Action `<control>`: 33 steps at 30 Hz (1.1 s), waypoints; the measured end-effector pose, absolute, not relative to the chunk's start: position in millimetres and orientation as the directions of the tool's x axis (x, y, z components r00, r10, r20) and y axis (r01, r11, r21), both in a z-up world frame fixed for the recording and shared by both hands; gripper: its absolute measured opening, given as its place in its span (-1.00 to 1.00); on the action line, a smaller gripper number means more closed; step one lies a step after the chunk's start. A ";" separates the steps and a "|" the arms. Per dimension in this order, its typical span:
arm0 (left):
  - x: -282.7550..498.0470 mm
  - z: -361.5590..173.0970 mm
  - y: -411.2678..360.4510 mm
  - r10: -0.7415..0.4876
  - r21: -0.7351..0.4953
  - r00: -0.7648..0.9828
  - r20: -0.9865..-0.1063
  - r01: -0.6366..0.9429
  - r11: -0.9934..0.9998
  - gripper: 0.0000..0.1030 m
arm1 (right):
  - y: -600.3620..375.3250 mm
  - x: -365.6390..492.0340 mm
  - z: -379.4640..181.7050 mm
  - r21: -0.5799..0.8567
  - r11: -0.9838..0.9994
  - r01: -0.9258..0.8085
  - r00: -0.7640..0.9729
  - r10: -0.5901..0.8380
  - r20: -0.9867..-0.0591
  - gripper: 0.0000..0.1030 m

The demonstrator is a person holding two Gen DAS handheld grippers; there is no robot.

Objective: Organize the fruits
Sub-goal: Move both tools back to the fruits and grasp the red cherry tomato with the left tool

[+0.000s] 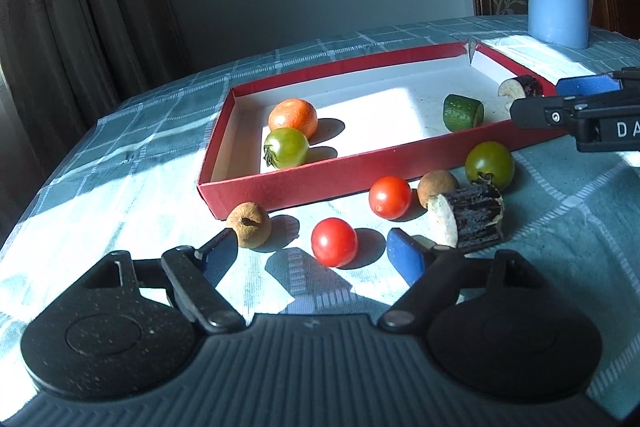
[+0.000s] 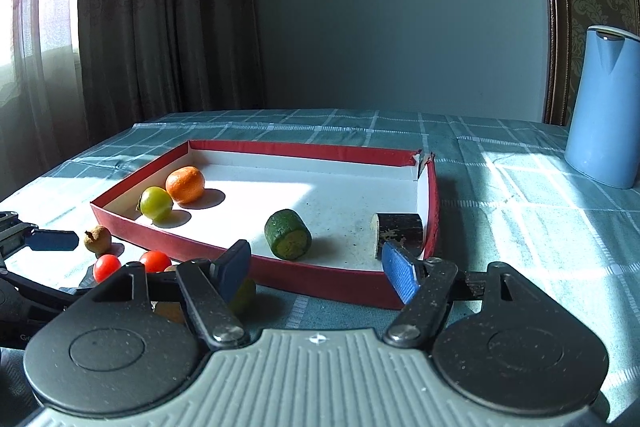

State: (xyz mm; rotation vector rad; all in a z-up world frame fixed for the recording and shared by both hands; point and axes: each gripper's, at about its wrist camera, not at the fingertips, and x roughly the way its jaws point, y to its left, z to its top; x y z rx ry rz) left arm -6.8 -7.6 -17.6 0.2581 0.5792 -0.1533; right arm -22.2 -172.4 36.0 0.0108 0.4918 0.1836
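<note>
Red cardboard tray (image 1: 280,187) with a white floor sits on the checked teal tablecloth (image 1: 120,155), and so far it's got an orange (image 1: 293,119) and a green tomato (image 1: 286,147) touching each other by its left wall, plus a cucumber chunk (image 1: 463,112) and a dark eggplant piece (image 1: 520,87) toward its right end. Only writing I can make out is "DA" in white on the right tool (image 2: 316,263), cut off by the frame edge in the left view. Along the tray's near wall there's loose stuff on the tabletop: two red cherry tomatoes (image 1: 334,242) (image 1: 390,197), two brown longans (image 1: 249,224) (image 1: 437,187), another green tomato (image 1: 489,165) and a second eggplant chunk (image 1: 468,221). Left tool (image 1: 320,251) is spread wide with nothing gripped, the nearer red tomato sitting between its blue pads (image 1: 406,259). Right tool is also wide open and empty, low at the tray's near wall. Blue kettle (image 2: 604,107) stands at the far right of the tabletop, curtains (image 2: 160,19) behind.
</note>
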 end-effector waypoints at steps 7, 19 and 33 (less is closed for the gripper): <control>-3.2 -17.4 -5.1 -0.105 0.166 0.814 -0.572 0.240 0.956 0.17 | -165.4 -30.2 34.1 0.019 0.981 -0.195 0.863 0.181 -0.472 0.40; 1.0 -16.3 -2.3 -0.127 0.123 0.802 -0.583 0.242 0.963 0.01 | -159.3 -29.2 29.9 0.006 0.976 -0.218 0.841 0.191 -0.506 0.40; -3.8 -16.4 -3.0 -0.139 0.125 0.804 -0.579 0.255 0.959 -0.12 | -141.8 -12.3 23.3 0.094 0.957 -0.273 0.766 0.276 -0.581 0.40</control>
